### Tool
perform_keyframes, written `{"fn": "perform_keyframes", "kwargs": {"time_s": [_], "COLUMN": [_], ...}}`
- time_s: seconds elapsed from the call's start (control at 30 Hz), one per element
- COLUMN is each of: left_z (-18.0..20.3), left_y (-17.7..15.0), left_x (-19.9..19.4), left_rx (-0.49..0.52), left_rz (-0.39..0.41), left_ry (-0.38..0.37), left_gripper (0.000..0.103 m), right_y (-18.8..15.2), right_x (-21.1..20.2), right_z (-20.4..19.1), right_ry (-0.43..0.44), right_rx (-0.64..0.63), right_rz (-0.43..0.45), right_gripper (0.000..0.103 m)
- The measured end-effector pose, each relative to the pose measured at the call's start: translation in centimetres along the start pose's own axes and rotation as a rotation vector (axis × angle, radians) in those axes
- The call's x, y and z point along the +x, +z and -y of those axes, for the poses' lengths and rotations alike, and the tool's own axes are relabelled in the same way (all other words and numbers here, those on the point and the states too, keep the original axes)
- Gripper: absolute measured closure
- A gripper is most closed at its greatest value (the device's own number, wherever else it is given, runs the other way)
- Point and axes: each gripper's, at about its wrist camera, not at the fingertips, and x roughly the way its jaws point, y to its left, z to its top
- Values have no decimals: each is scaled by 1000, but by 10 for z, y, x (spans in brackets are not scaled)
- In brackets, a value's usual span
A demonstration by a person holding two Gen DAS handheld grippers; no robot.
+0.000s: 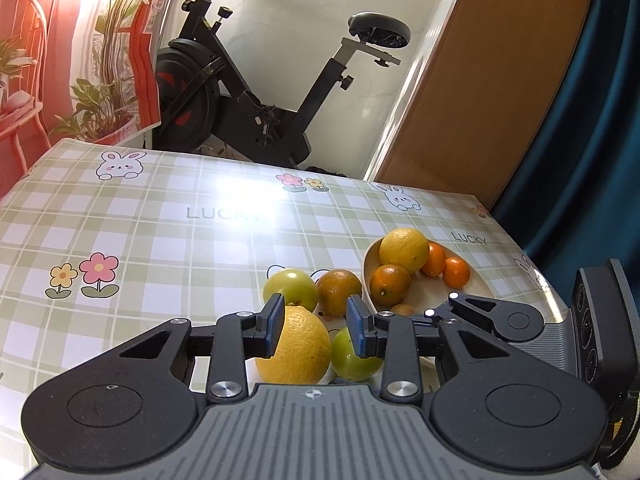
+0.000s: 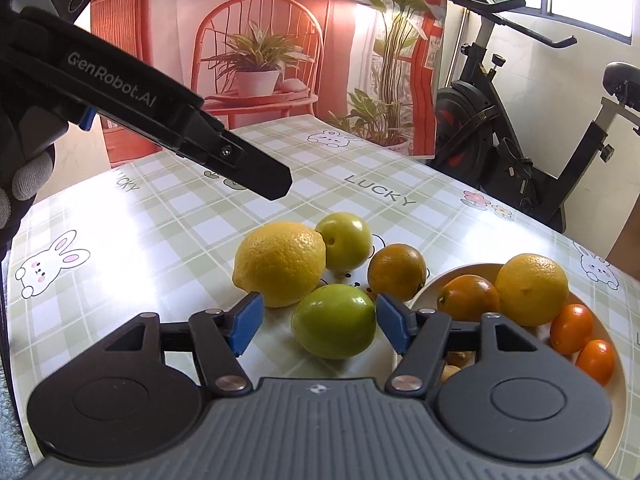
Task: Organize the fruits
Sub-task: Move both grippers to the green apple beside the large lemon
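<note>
- The table (image 1: pixel 160 240), under a checked cloth, has wide bare room ahead of and to the left of the left gripper (image 1: pixel 314 312). Its far edge lies well ahead, with an exercise bike (image 1: pixel 248 92) beyond it.
- The right edge of the table runs close behind the bowl (image 2: pixel 424 292), which sits just right of the right gripper (image 2: pixel 318 324). There is little free surface on that side.
- The left gripper hovers over the loose fruit. Its jaws are narrow but parted, with nothing clamped between them.
- The right gripper's jaws stand apart around the nearest green fruit (image 2: pixel 334 320). The right pad is at the fruit's skin and the left pad is clear of it, so there is no squeeze.
- There are two lemons. One (image 2: pixel 280 262) is on the table just ahead-left of the right gripper, and one (image 2: pixel 532 288) is in the bowl.
- There are two green fruits on the table. The second (image 2: pixel 346 246) lies ahead, touching the loose lemon.
- There are two oranges. One (image 2: pixel 396 270) is on the table beside the bowl, and one (image 2: pixel 468 298) is in the bowl.
- Two small orange fruits (image 2: pixel 572 328) also lie in the bowl.
</note>
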Motion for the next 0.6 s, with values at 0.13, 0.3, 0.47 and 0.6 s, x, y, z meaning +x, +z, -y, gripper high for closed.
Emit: {"fn": "perform_keyframes", "kwargs": {"time_s": [0.13,0.3,0.47,0.6], "left_z": [-2,0,7,16], "left_y": [-3,-7,-11,-19], "left_x": [1,3,2,4], "left_rx": [-8,-7,-3,13], "left_rz": [-9,-29,-48,-79], "left_ry": [-11,-23,-55,-84], "left_gripper": [67,67,67,67], "right_y": [0,-5,-13,-23], "right_x": [12,12,1,-13], "right_z": [4,6,7,5], "right_ry": [-2,-13,9,11], "right_rx": [7,17,63,119], "right_rz": [-34,-40,-36,-24], "right_gripper": [38,50,51,51]}}
